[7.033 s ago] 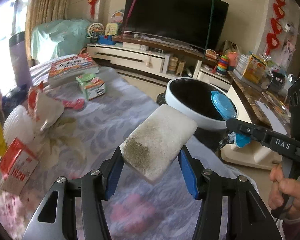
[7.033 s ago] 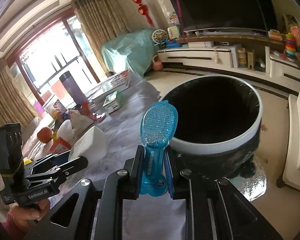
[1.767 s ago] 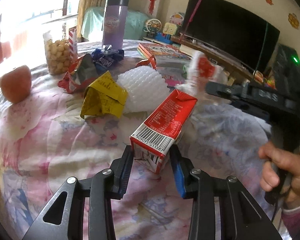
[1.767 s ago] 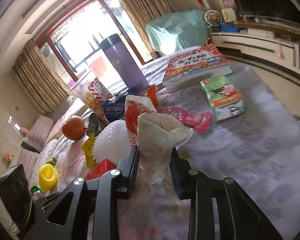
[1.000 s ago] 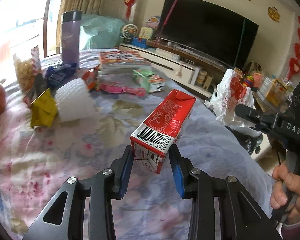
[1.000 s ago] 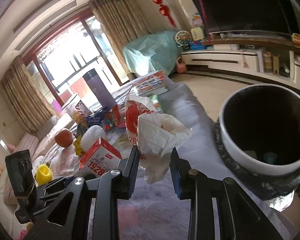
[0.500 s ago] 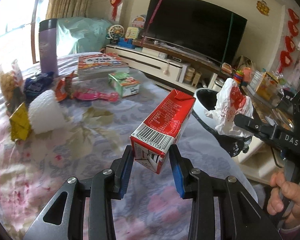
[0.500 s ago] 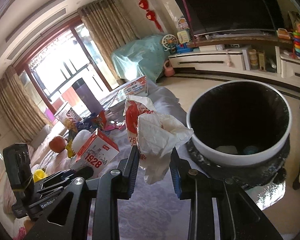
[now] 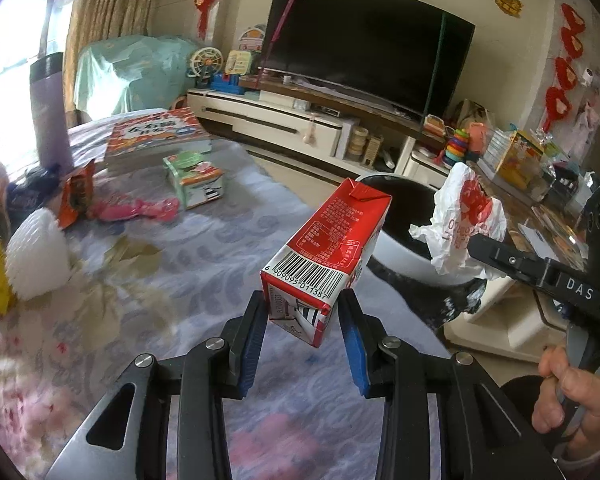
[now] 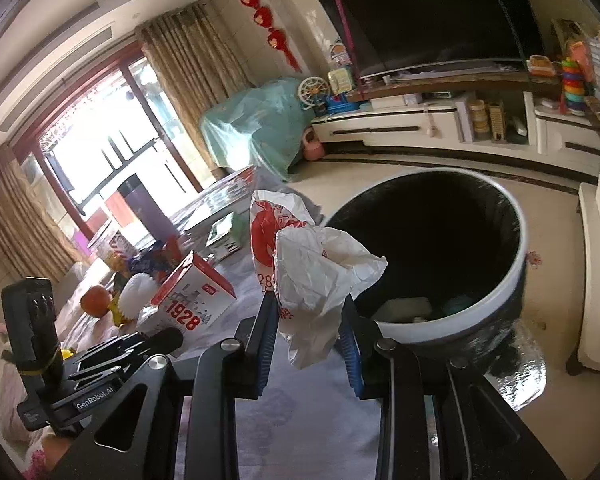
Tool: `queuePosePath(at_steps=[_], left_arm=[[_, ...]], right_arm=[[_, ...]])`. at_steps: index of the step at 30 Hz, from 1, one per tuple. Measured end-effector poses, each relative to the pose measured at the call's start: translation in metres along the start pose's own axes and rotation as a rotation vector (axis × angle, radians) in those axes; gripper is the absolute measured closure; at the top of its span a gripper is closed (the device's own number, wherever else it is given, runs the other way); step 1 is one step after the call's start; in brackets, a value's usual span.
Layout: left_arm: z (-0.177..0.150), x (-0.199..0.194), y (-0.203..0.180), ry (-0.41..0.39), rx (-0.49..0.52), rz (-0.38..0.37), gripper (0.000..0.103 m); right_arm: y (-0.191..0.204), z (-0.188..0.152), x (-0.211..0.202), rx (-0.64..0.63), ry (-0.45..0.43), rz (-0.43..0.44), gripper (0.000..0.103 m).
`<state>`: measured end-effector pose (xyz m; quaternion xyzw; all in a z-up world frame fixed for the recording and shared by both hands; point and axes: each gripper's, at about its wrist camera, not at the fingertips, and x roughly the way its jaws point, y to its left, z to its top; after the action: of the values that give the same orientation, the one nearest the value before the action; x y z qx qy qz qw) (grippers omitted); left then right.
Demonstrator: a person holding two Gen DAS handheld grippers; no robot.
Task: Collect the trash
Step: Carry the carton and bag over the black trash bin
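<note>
Two grippers, each holding one piece of trash: one red carton [image 9: 327, 248] and one crumpled white bag [image 10: 312, 276]. One bin [image 10: 516, 276] stands far right, with seemingly two items inside. One book [image 9: 156, 134], one purple tumbler [image 9: 50, 108], one green box [image 9: 194, 180] sit far left.

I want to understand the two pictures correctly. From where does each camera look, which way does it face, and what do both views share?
Left wrist: sits behind the left gripper, looking forward and down over its red milk carton and the table toward the television; the right gripper and its hand show at right.
Right wrist: sits behind the right gripper, looking past its crumpled plastic bag into the trash bin; the left gripper shows at lower left.
Shared: carton, bag, bin, table, television.
</note>
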<state>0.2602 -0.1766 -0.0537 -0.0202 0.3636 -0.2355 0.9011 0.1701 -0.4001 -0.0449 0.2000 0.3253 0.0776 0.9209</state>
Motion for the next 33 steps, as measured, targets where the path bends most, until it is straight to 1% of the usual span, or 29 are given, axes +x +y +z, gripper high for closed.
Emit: queuePosePath(at_steps=[6, 18, 26, 33], left_arm=[[0.010, 0.011, -0.013, 0.005, 0.024, -0.015, 0.068], [0.030, 0.041, -0.038, 0.037, 0.071, -0.037, 0.068], [0.046, 0.064, -0.055, 0.054, 0.106, -0.035, 0.068], [0.060, 0.078, -0.069, 0.053, 0.132, -0.038, 0.068]], right_arm=[[-0.018, 0.005, -0.005, 0.015, -0.011, -0.031, 0.073], [-0.039, 0.013, -0.009, 0.024, -0.019, -0.085, 0.073], [-0.053, 0.017, -0.004, 0.022, 0.001, -0.116, 0.073], [-0.063, 0.025, 0.001, 0.020, 0.010, -0.142, 0.073]])
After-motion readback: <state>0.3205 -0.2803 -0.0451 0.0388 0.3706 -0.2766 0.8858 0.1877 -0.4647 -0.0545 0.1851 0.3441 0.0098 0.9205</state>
